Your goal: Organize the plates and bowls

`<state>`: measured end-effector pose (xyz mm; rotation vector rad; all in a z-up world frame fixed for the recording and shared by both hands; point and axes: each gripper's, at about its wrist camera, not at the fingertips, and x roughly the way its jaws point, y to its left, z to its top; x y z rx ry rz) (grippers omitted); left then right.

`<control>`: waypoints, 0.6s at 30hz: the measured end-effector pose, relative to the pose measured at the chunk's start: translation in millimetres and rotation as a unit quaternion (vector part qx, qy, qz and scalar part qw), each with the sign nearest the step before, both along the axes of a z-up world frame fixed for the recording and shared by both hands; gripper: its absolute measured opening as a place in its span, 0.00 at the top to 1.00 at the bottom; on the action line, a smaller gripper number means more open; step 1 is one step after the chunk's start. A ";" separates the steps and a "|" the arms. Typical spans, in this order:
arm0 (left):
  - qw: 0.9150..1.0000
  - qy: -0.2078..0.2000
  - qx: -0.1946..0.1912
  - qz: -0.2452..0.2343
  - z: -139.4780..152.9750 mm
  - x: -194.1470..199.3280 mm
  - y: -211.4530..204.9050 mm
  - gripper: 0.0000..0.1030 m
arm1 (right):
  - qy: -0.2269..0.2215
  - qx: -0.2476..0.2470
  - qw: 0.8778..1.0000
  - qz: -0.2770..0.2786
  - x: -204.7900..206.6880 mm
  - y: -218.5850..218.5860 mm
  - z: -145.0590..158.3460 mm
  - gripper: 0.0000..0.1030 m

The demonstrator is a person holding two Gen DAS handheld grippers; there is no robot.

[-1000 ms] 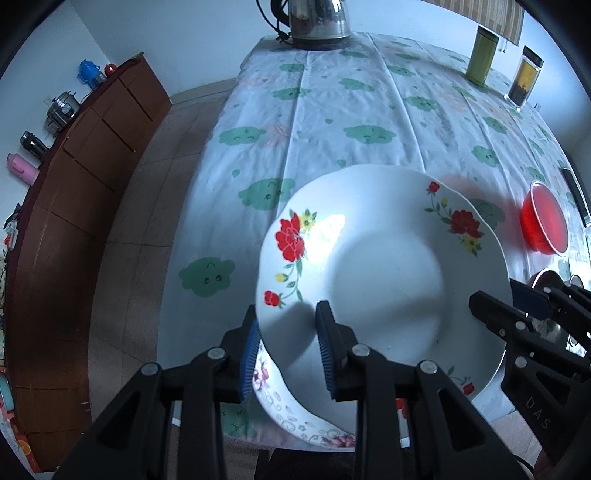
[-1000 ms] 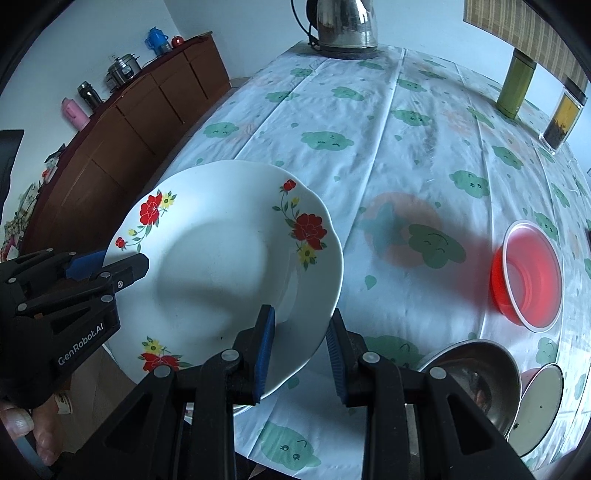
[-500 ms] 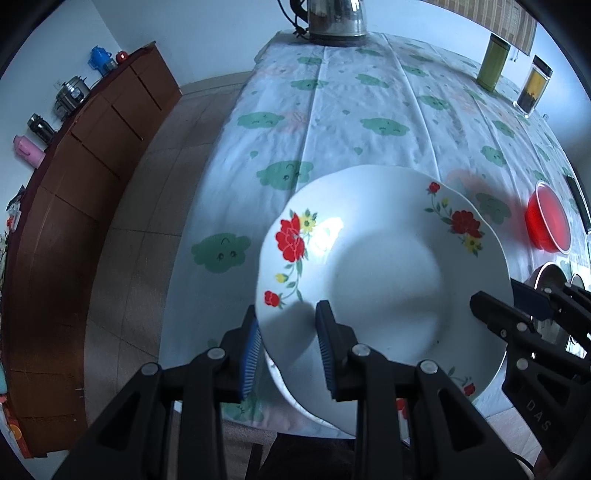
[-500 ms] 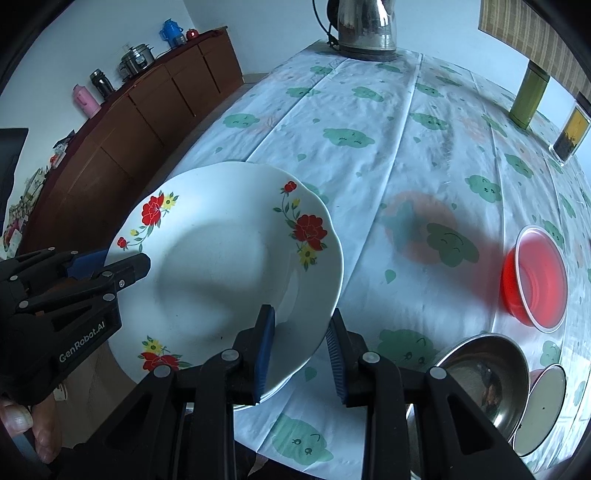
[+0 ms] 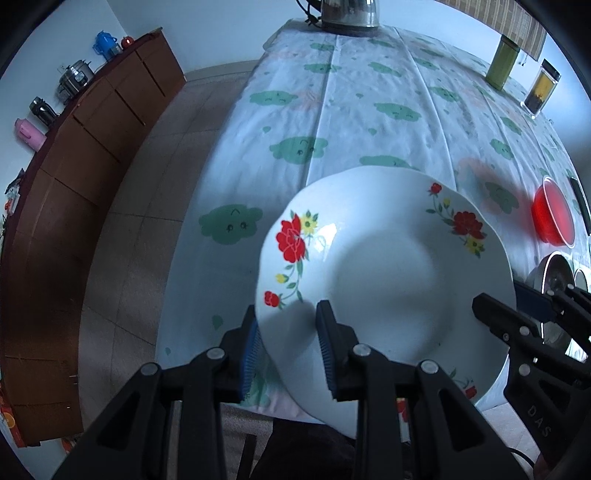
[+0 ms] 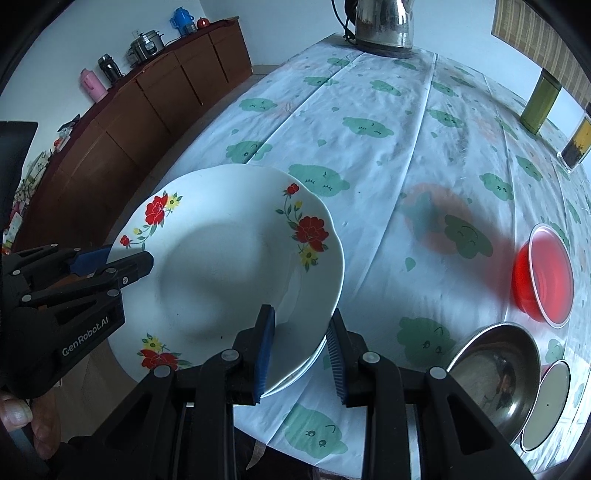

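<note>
Two grippers hold one white plate (image 5: 388, 273) by opposite edges, above the near corner of the table (image 5: 369, 122). At the far left a brown sideboard (image 5: 74, 177) runs along the wall, carrying a pink flask (image 6: 92, 85), a dark flask (image 6: 109, 68), a steel pot (image 6: 146, 46) and a blue jug (image 6: 183, 20).

Next comes the left gripper (image 5: 288, 343), its blue pads closed on the plate's left rim, one finger under and one on top; in the right wrist view its body reads "GenRobot.AI". A fingertip of the hand holding it shows at the bottom left edge there.

The plate is round, so it has no long axis; it sits roughly level, tilted a little, face up. Its rim is wavy and carries three sprays of red and yellow flowers. The rim of a second plate (image 6: 306, 365) shows just below its right edge in the right wrist view.

The right gripper (image 6: 299, 350) is clamped on the plate's right rim; the letters "DAS" can be read on it in the left wrist view.

The cloth is white with green cloud faces. At its far end stands one steel kettle (image 6: 384, 26). Further right are one red bowl (image 6: 543, 275), one steel bowl (image 6: 495, 373) with a small round dish (image 6: 546, 402) beside it, one green tin (image 6: 539, 101) and one clear jar (image 6: 578, 144) with dark and yellow contents.
</note>
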<state>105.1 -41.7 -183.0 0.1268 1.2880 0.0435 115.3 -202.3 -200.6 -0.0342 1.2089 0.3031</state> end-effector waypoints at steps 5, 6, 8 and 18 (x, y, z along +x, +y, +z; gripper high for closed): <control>1.000 0.004 -0.002 -0.001 -3.9 -1.9 1.8 0.72 | 0.004 -0.003 1.000 0.001 -1.9 2.1 -3.2 0.71; 1.000 0.006 -0.003 -0.001 -5.3 -2.1 2.2 0.72 | 0.005 -0.004 1.000 0.000 -2.3 2.2 -4.2 0.71; 1.000 0.009 -0.005 0.000 -7.3 -1.7 2.4 0.72 | 0.006 -0.006 1.000 0.001 -2.7 3.3 -5.3 0.71; 1.000 0.016 -0.009 0.000 -15.5 -0.9 5.2 0.72 | 0.012 -0.010 1.000 0.000 -2.5 6.6 -11.7 0.71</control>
